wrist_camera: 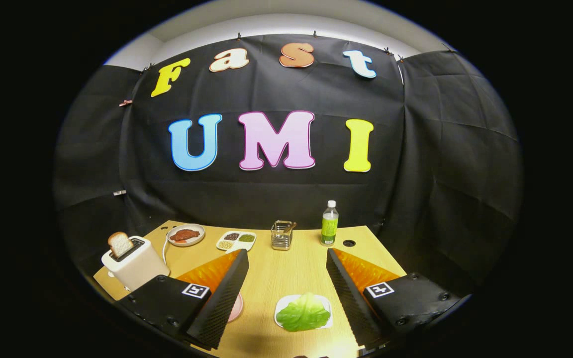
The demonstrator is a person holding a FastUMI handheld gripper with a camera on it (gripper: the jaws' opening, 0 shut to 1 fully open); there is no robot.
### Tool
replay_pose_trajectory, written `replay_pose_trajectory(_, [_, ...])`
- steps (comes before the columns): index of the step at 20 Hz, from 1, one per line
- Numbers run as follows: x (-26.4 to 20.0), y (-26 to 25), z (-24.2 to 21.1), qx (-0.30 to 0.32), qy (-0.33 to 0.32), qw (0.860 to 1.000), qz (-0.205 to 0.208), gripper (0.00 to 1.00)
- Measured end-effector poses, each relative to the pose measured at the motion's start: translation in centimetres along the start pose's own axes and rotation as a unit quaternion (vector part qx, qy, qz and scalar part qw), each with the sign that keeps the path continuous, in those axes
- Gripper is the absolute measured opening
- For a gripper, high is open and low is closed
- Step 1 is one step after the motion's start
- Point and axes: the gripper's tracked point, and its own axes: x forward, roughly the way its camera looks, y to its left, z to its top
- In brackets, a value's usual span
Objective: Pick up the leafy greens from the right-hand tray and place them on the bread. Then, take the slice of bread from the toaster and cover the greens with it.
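Gripper view: gripper [287,286] above wooden table [276,268], jaws wide apart, nothing held. Greens [303,312] on small white tray [280,304], between the fingers, closer to the right one, touching neither. Pink plate [236,307] mostly hidden behind left finger. Toaster [134,263] far left, bread [120,243] upright in its slot. Beyond the fingers: meat plate [185,234], divided dish [237,240], glass holder [282,234], green bottle [330,224].
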Motion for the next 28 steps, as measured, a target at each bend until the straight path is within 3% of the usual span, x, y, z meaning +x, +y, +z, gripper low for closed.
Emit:
replay_pose_trajectory(7, [2.5, -1.5, -7.2, 0.011, 0.082, 0.997, 0.009, 0.98])
replay_pose_trajectory(15, [5.8, -2.8, -16.8, 0.010, 0.187, 0.982, 0.031, 0.97])
replay_pose_trajectory(20, [8.2, -3.9, -21.9, -0.002, 0.236, 0.972, 0.021, 0.98])
replay_pose_trajectory(25, [10.0, -4.4, -25.2, -0.032, 0.266, 0.963, 0.010, 0.98])
replay_pose_trajectory(28, [10.6, -4.7, -26.3, -0.017, 0.280, 0.960, -0.001, 0.98])
